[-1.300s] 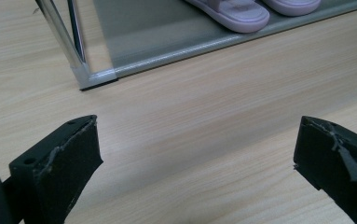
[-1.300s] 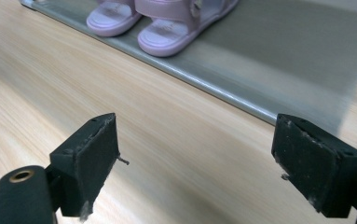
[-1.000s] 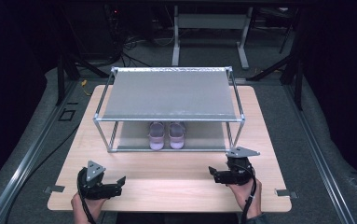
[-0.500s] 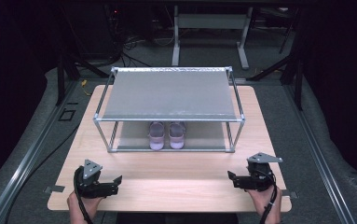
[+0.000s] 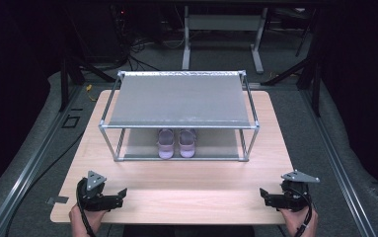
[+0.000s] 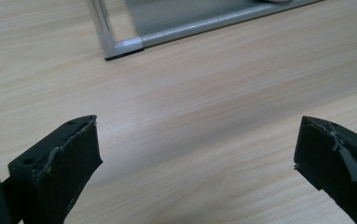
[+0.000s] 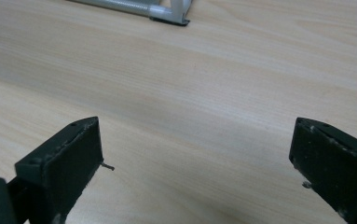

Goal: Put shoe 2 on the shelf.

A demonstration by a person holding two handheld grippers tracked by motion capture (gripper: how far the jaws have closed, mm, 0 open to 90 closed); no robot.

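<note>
The pair of lilac shoes sat on the rack's lower shelf — seemingly done — while the left gripper and right gripper, jaws apart and empty, rested near the tabletop's front corners, the right's having just widened.

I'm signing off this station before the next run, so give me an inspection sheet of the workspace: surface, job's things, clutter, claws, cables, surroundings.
Surface: light wooden table, bare in front of the rack.
Job's things: pair of lilac shoes side by side on the lower level of a metal-framed shoe rack; grey top shelf bare.
Clutter: nothing seen on the table.
Claws: left claw at the near left edge, jaws wide apart, nothing between them; right claw at the near right corner, jaws have just been opening, nothing between them.
Cables: a black cable loops by each claw; more cables lie on the floor behind the table.
Surroundings: dark room, grey floor, metal floor rails, a stand's legs beyond.
</note>
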